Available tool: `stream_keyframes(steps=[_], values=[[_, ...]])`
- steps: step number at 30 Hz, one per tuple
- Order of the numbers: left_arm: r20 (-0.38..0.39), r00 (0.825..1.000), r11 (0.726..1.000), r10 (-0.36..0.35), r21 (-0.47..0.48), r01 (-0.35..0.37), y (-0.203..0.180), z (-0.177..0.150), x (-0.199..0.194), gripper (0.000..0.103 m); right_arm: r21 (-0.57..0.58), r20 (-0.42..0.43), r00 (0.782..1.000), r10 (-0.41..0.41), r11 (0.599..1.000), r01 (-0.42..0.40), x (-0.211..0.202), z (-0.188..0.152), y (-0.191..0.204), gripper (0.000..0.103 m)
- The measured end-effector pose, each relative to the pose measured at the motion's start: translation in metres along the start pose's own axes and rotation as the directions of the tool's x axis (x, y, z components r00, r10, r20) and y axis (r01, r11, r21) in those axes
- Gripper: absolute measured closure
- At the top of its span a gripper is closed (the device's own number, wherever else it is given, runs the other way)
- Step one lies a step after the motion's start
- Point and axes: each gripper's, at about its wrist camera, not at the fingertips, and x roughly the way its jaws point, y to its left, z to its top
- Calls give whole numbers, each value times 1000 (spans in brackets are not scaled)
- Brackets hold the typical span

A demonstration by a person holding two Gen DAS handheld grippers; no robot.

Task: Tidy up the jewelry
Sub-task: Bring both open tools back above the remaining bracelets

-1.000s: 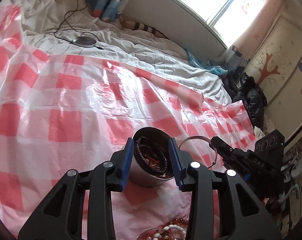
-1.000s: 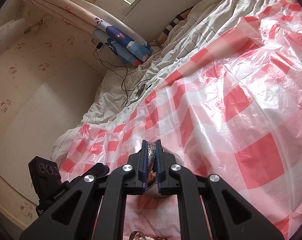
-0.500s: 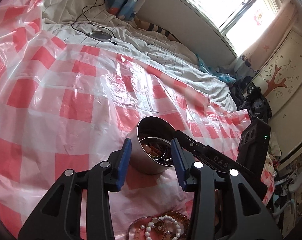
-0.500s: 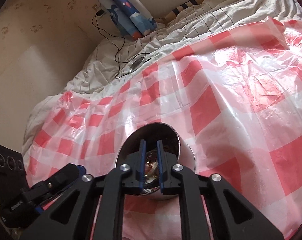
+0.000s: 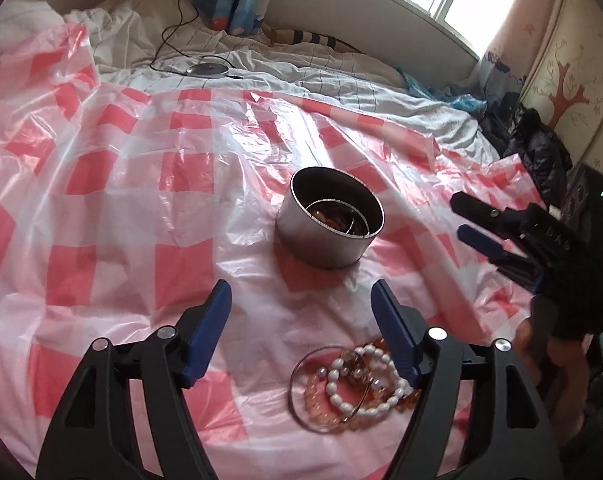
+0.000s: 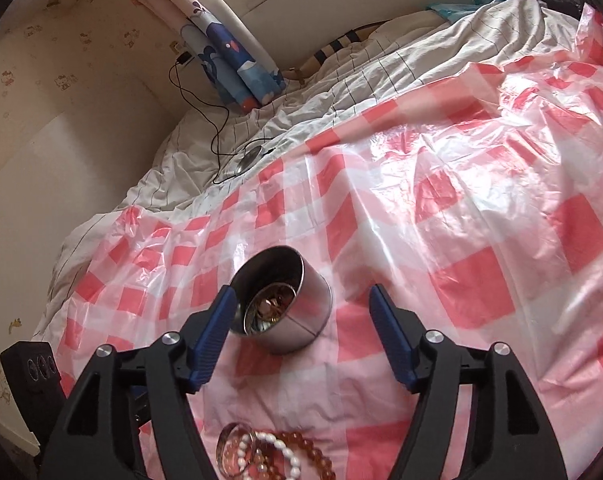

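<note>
A round metal tin (image 5: 329,220) stands on the pink checked plastic sheet (image 5: 113,184), with a silver bangle and other jewelry inside; it also shows in the right wrist view (image 6: 283,314). A pile of bracelets (image 5: 349,388), white pearl, amber bead and a thin silver bangle, lies on the sheet nearer to me, also low in the right wrist view (image 6: 269,456). My left gripper (image 5: 301,298) is open and empty, just short of the tin and above the pile. My right gripper (image 6: 299,302) is open and empty over the tin's near side; it shows at right in the left wrist view (image 5: 459,216).
The sheet covers a bed with white bedding (image 5: 341,84). A black cable and a round grey disc (image 5: 207,69) lie on the bedding at the back. Dark clothes (image 5: 541,152) are heaped at the bed's right edge. A wall and window run behind.
My right gripper was shut on a silver bangle over the tin; it has opened and pulled back, and the bangle lies in the tin. My left gripper opened wider and drew back from the tin.
</note>
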Motion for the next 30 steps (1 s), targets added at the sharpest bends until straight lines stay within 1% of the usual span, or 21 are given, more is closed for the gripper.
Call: stream_keyframes(steps=[2,4,6,9,12,14,20,23,30], values=[[15,998,997,62,54,-63,-5,-11,-12,23,-16,5,1000,-25,1000,25,-17,-11,0,27],[24,995,991,98,93,-100,-8,-22,-23,21,-19,10,999,-40,999,41,-33,-22,-2,22],[28,993,987,117,103,-120,-7,-30,-31,20,-19,5,998,-59,998,59,-47,-36,-7,18],[31,990,986,138,94,-140,-2,-41,-43,20,-30,-33,993,-113,993,112,-58,-55,-12,18],[44,989,988,141,63,-144,1,-50,-54,18,-17,-27,992,-121,993,121,-69,-64,-15,14],[47,989,989,137,40,-139,2,-54,-58,17,-24,-29,990,-136,991,135,-71,-68,-14,14],[35,993,993,113,-37,-111,9,-59,-62,16,-79,-57,983,-177,982,172,-61,-73,-2,14],[17,995,993,99,-74,-97,13,-61,-59,15,-105,-57,978,-200,975,194,-56,-74,2,14],[-15,996,990,90,-107,-91,16,-61,-47,15,-127,-63,970,-234,966,225,-50,-76,3,14]])
